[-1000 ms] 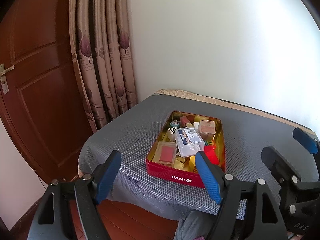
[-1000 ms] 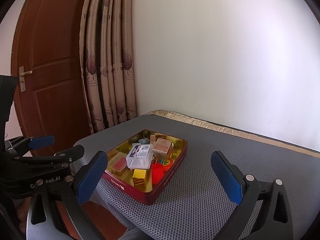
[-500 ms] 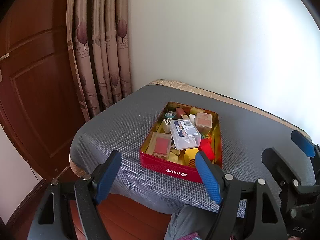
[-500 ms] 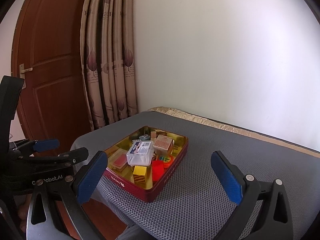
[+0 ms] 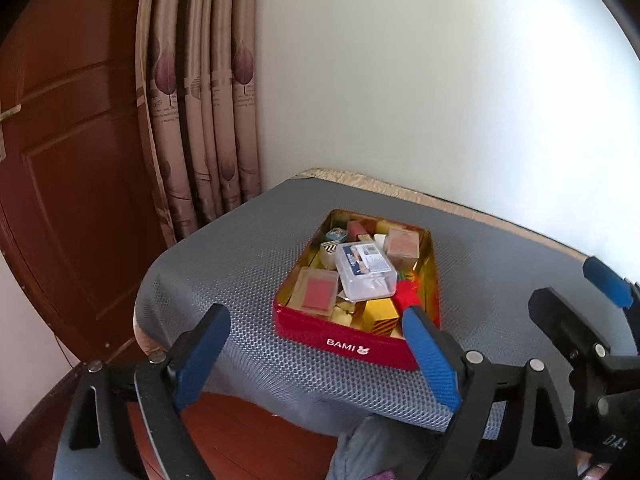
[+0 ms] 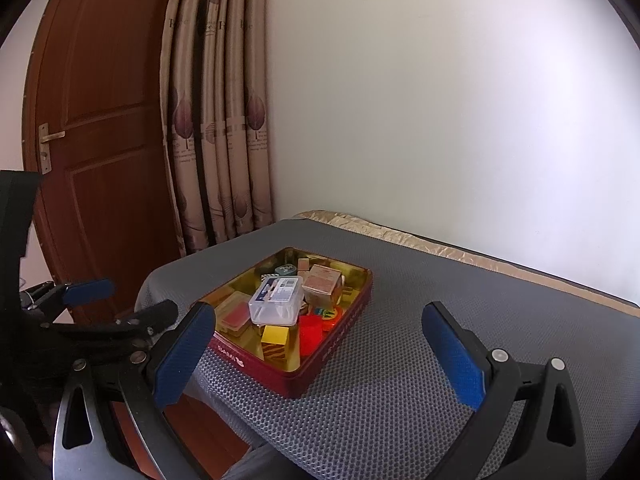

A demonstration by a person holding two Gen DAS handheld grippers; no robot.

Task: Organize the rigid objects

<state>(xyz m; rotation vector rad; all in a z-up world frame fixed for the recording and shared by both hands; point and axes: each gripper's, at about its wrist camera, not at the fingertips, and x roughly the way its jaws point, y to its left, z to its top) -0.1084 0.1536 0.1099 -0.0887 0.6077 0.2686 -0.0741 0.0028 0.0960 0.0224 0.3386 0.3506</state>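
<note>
Below, both grippers (image 5: pixel 316 352) (image 6: pixel 320 344) agape, empty; tin (image 5: pixel 348 346) contents jumbled, partly hidden.

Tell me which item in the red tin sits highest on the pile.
The clear plastic box with the printed label on its lid. It lies across the middle of the red tin, resting on the blocks beneath it, while the yellow block sits lower.

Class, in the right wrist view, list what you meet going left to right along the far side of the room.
Wooden door → leaf-patterned curtain → white wall.
</note>
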